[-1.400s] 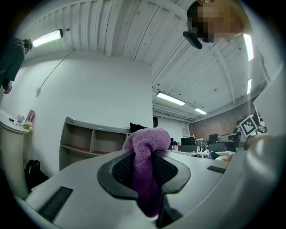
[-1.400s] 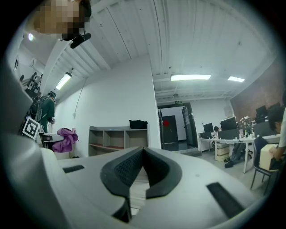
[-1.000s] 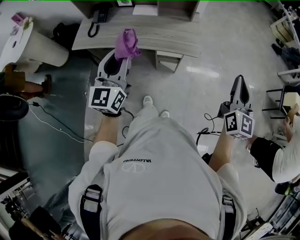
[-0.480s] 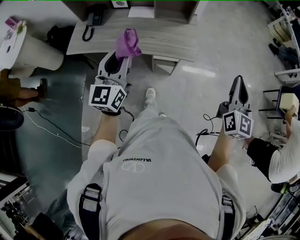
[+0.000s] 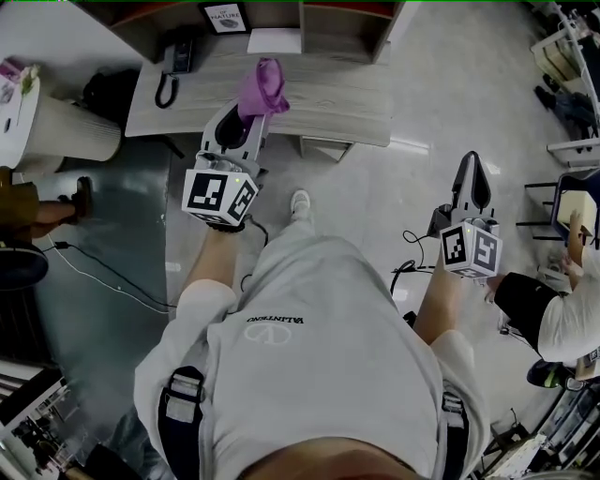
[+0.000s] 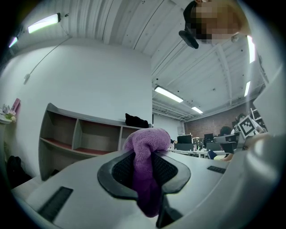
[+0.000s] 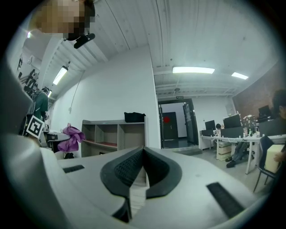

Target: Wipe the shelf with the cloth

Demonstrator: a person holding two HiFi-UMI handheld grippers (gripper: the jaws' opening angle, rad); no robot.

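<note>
A purple cloth [image 5: 262,84] is bunched between the jaws of my left gripper [image 5: 249,106], which is shut on it above the wooden desk [image 5: 337,89]. In the left gripper view the cloth [image 6: 145,167] hangs down between the black pads, and the grey shelf [image 6: 80,138] with red-brown boards stands ahead at the left. The shelf [image 5: 323,21] lies along the top edge of the head view, behind the desk. My right gripper [image 5: 472,161] is shut and empty over the floor at the right. From the right gripper view the shelf [image 7: 114,134] and the cloth [image 7: 70,136] show at the left.
On the desk are a black telephone [image 5: 174,58], a framed sign [image 5: 223,16] and a white sheet [image 5: 274,39]. A black bag [image 6: 136,120] sits on top of the shelf. Cables [image 5: 103,272] run over the floor. A seated person [image 5: 558,314] is at the right, a white round table [image 5: 56,117] at the left.
The desk and shelf have slid down in the head view as the person stepped toward them. The left gripper still grips the cloth, now over the desk. The right gripper stays low.
</note>
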